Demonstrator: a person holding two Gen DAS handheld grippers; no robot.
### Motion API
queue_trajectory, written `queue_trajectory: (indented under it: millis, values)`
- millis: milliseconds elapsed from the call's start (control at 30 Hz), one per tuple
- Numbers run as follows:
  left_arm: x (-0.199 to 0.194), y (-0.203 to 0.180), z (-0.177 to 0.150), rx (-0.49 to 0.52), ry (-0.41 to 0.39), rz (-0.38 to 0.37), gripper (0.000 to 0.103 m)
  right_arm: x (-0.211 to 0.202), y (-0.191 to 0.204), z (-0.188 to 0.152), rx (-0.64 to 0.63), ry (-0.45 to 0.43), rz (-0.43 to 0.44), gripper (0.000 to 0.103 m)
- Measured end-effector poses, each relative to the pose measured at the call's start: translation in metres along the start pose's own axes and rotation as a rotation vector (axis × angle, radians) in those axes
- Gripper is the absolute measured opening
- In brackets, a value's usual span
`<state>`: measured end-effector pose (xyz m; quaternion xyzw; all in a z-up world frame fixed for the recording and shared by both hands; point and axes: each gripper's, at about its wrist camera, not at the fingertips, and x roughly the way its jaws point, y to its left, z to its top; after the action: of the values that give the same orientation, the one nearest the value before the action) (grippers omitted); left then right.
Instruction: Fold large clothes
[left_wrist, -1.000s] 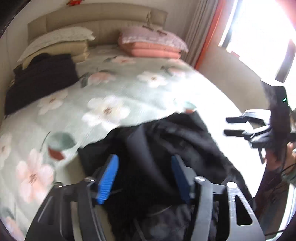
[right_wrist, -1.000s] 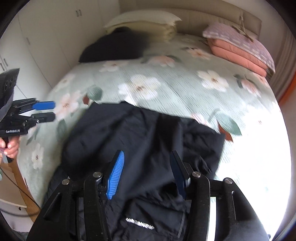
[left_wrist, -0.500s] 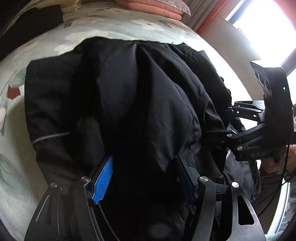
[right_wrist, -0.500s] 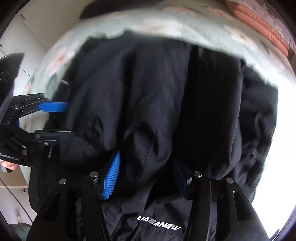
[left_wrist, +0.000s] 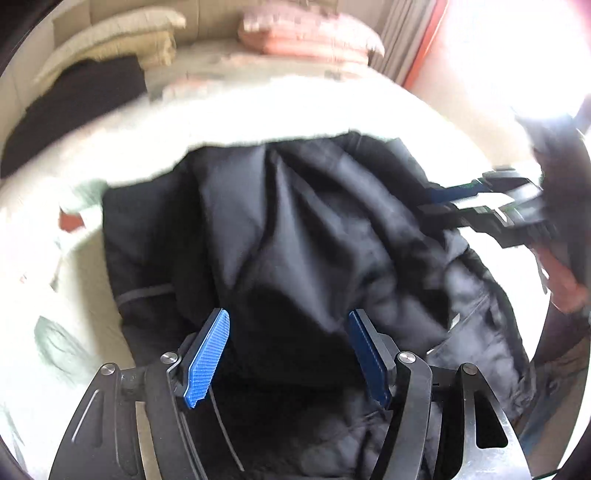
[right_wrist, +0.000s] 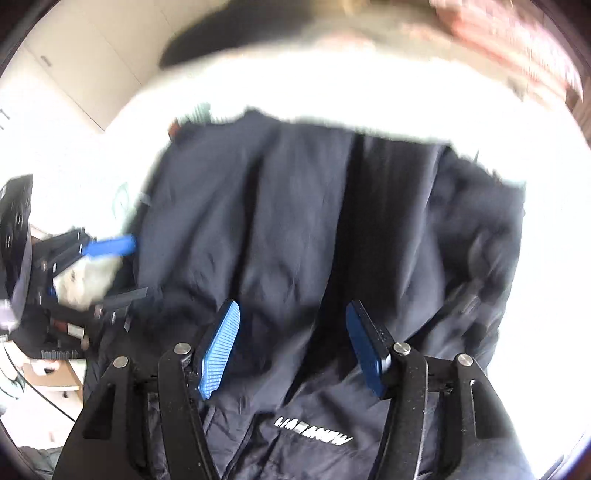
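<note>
A large black jacket lies rumpled on the bed, with white lettering near its lower edge in the right wrist view. My left gripper hovers open over the jacket's near part; dark cloth bulges up between its blue pads, which do not press on it. My right gripper is opening its jaws above the jacket, with cloth under the gap but nothing pinched. Each gripper shows in the other's view: the right gripper at the jacket's right edge, the left gripper at its left edge.
The floral bed cover surrounds the jacket, washed out by light. Pink pillows and a dark folded pile lie at the headboard. A person's hand holds the right gripper. White wardrobe doors stand on the left.
Both grippers have sunk toward the jacket, which now fills most of each view. The right jaws stand wider than before. The left jaws are unchanged.
</note>
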<state>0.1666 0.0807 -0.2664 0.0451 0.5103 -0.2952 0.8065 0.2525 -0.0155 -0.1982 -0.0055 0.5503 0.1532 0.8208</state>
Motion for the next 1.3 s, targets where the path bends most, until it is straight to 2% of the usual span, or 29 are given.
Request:
queue_trajectory:
  millis: [100,167,267,333,400,500,600,667,767,833,900,967,1000,1033,1100,1167,1300]
  values:
    - [-0.009,-0.017,0.009,-0.026,-0.037,-0.046,0.069,0.000,-0.005,0.047,-0.019,-0.052,0.040,0.070]
    - [0.010,-0.026,0.010,-0.056,-0.008,-0.072,0.069,0.021,-0.006,0.067,-0.049,-0.044,0.063,0.070]
    - [0.044,-0.040,-0.003,-0.064,0.054,-0.037,0.069,0.082,0.008,0.087,-0.097,0.047,0.054,0.070]
    - [0.073,-0.041,-0.020,-0.063,0.083,0.023,0.069,0.132,0.005,0.087,-0.132,0.146,0.007,0.070]
    - [0.081,-0.037,-0.031,-0.070,0.062,0.038,0.069,0.152,0.011,0.081,-0.171,0.154,-0.019,0.075]
    - [0.083,-0.040,-0.035,-0.065,0.043,0.055,0.069,0.155,0.019,0.078,-0.193,0.130,-0.060,0.075]
    - [0.072,-0.044,-0.030,-0.077,0.066,0.050,0.069,0.149,0.019,0.081,-0.181,0.135,-0.041,0.073]
    - [0.054,-0.042,-0.022,-0.103,0.068,0.017,0.069,0.119,0.013,0.075,-0.151,0.118,0.006,0.071]
    - [0.013,-0.035,-0.008,-0.143,0.004,-0.022,0.070,0.064,0.007,0.059,-0.136,0.055,0.069,0.071]
    - [-0.009,-0.025,0.006,-0.172,-0.046,-0.040,0.070,0.041,0.006,0.041,-0.148,0.044,0.101,0.071]
    - [-0.014,-0.015,0.016,-0.195,-0.069,-0.057,0.070,0.032,0.005,0.021,-0.165,0.061,0.118,0.071]
    - [0.002,-0.005,0.024,-0.204,-0.057,-0.066,0.070,0.036,-0.002,0.005,-0.189,0.105,0.113,0.071]
    - [0.022,0.000,0.023,-0.218,-0.025,-0.083,0.070,0.048,-0.003,-0.004,-0.202,0.134,0.082,0.071]
    - [0.038,0.005,0.019,-0.233,0.005,-0.095,0.070,0.060,-0.005,-0.011,-0.215,0.155,0.049,0.068]
    - [0.066,0.020,0.005,-0.268,0.054,-0.115,0.069,0.082,-0.014,-0.025,-0.208,0.176,0.049,0.068]
    - [0.075,0.026,-0.004,-0.249,0.034,-0.145,0.069,0.092,-0.022,-0.029,-0.174,0.146,0.067,0.069]
    - [0.077,0.021,-0.005,-0.209,0.021,-0.127,0.069,0.089,-0.026,-0.033,-0.137,0.099,0.044,0.070]
